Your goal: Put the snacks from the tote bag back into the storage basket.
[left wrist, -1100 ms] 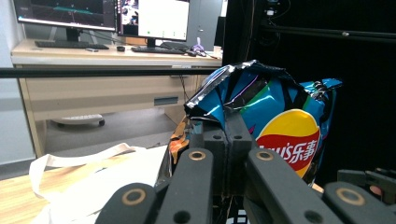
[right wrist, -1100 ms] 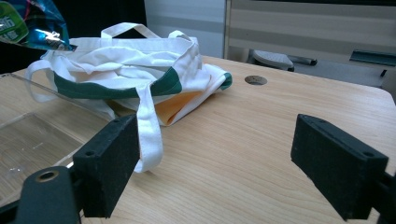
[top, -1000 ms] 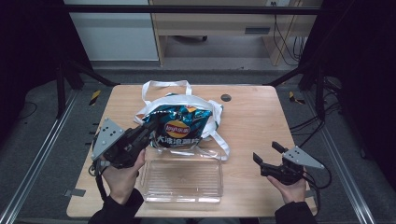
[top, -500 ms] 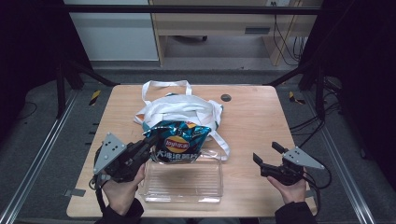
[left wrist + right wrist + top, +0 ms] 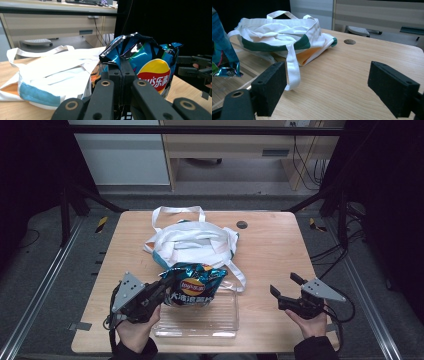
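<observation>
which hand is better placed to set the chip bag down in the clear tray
Left. The left gripper is already shut on the chip bag, holding it over the near-left part of the clear tray. The right gripper stands open and empty off to the tray's right, apart from the bag.

The chip bag [image 5: 194,286] is glossy, crinkled foil, mirror-bright at its top seam. Beyond it lies a tote bag [image 5: 192,242] of matt woven cloth (softly creased). Beneath it, the tray [image 5: 210,320] is clear, shiny plastic, on a smooth, pale wood-grain table [image 5: 270,245].
</observation>
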A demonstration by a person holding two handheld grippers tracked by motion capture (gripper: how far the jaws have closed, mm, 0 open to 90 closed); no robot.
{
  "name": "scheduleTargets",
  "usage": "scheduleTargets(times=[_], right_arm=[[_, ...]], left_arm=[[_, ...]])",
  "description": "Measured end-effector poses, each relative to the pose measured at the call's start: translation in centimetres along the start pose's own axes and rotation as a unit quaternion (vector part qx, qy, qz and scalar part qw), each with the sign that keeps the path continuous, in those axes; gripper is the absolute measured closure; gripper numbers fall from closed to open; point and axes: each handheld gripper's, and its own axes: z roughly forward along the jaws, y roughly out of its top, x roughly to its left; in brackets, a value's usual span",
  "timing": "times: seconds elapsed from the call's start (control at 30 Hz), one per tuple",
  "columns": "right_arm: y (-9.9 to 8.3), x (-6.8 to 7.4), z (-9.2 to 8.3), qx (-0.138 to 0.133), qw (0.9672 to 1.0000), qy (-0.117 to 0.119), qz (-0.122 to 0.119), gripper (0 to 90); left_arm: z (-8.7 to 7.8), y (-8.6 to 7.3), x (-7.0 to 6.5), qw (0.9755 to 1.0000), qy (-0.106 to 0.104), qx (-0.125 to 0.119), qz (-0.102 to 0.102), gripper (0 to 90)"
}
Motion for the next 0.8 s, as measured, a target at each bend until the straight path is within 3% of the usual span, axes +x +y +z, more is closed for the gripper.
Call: scheduleTargets(times=[0.43, 0.8], right_arm=[[-0.1, 0.0, 0.1, 0.002, 1.0000, 0.001, -0.002, 15.7], [-0.1, 0.0, 0.2, 0.004, 1.0000, 0.001, -0.001, 15.7]], left_arm=[[2.3, -2.0, 1.3, 0.9989, -0.005, 0.030, -0.035, 89.7], [3.2, -2.5, 2.2, 0.9987, 0.019, 0.033, -0.032, 88.7]])
